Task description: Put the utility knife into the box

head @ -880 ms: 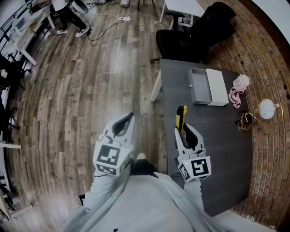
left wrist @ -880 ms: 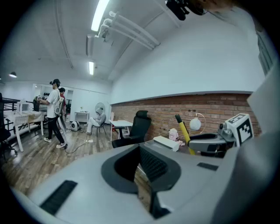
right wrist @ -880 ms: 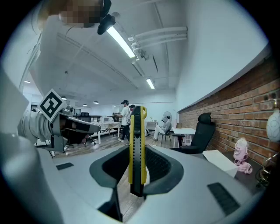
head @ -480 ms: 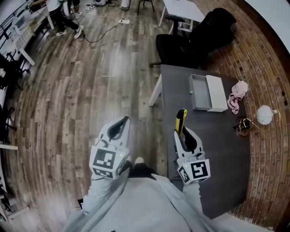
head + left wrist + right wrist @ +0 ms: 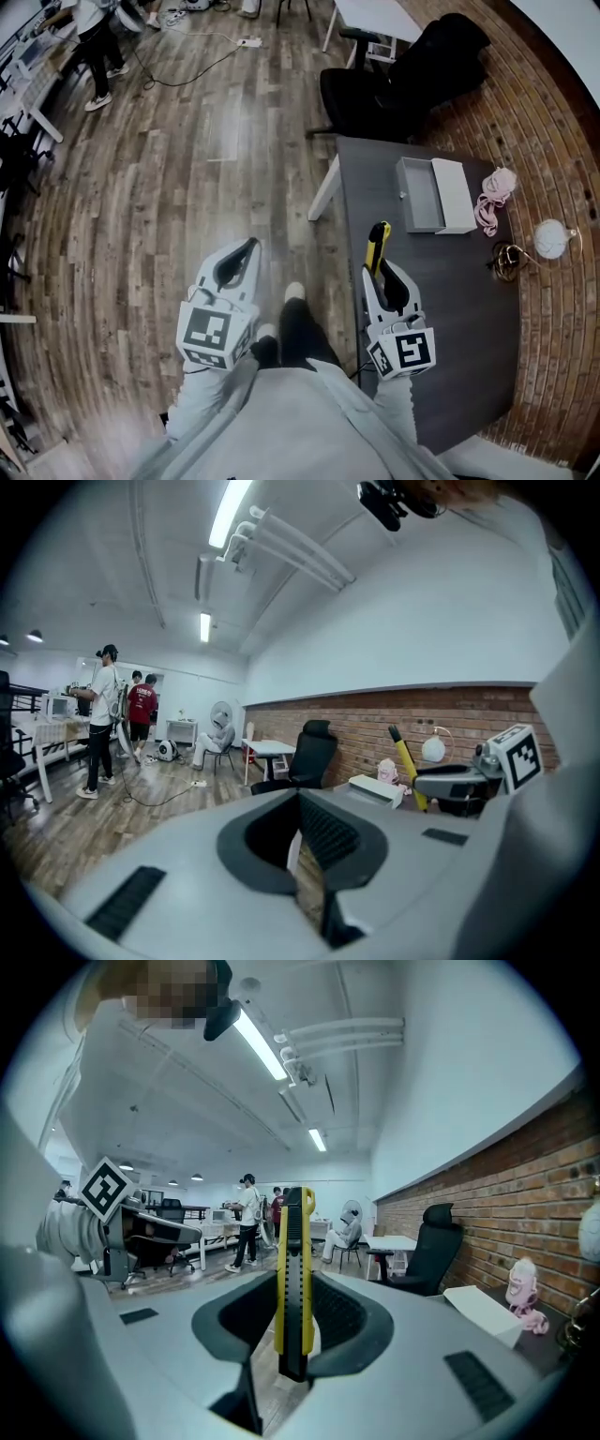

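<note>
Standing at the near end of the dark table (image 5: 459, 323), with wooden floor (image 5: 159, 187) spreading off to my left, I have the whole job laid out ahead of me. The black chair (image 5: 375, 94) sits past the table's far end, out of my way. The box (image 5: 419, 199) waits at that far end with its tray open upward and its white lid (image 5: 455, 195) lying right against its side, so I judge nothing needs lifting before the drop. My left gripper (image 5: 246, 247) hangs out over the floor, well apart from the table; it has no part in this carry, and I think keeping it off to the side leaves the path clear. My right gripper (image 5: 378, 269) is over the table's near edge, aimed roughly toward the box but still well short of it. The utility knife (image 5: 376, 246) stands out ahead of it, lengthwise along my reach, which should let me lower it straight into the long tray. My right fingers (image 5: 349, 1309) are pinching the knife's yellow body from both flat sides near its rear end, spread only as wide as the handle. My left fingers (image 5: 330, 832) are drawn together at the tips, with nothing between them.
</note>
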`<act>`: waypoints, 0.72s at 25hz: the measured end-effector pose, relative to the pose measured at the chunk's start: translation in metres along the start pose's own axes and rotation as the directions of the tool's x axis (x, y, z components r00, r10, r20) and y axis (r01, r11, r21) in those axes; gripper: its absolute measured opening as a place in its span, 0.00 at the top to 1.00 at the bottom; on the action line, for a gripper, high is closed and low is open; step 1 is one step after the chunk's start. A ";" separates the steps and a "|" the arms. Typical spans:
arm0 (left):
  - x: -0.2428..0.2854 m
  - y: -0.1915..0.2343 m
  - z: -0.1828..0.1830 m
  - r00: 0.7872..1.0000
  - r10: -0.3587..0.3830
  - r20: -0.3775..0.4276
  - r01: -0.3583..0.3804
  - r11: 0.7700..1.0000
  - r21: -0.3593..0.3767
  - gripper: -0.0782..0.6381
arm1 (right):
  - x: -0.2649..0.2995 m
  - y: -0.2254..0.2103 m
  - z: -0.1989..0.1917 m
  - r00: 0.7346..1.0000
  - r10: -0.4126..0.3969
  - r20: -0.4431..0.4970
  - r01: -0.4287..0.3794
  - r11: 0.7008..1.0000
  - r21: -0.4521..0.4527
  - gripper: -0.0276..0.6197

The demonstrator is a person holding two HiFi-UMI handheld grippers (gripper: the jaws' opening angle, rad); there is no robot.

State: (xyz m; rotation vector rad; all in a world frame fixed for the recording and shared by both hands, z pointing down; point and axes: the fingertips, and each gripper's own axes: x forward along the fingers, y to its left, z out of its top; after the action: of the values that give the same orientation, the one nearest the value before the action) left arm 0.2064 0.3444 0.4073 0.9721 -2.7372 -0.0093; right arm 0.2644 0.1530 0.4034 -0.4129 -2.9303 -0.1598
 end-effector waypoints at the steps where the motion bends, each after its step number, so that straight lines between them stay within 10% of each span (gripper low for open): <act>1: 0.005 0.004 -0.001 1.000 0.003 -0.001 -0.003 1.000 -0.005 0.86 | 0.006 -0.002 -0.002 1.000 0.002 -0.006 -0.002 1.000 0.001 0.76; 18: 0.179 0.068 0.060 0.998 0.068 0.002 -0.068 0.997 0.024 0.86 | 0.171 -0.109 0.025 0.997 0.070 0.043 -0.072 0.997 0.039 0.76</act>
State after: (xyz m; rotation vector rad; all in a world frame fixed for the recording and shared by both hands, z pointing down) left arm 0.0166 0.2817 0.3935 0.8849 -2.7756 0.0348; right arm 0.0682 0.0975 0.4022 -0.5194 -2.9484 -0.0836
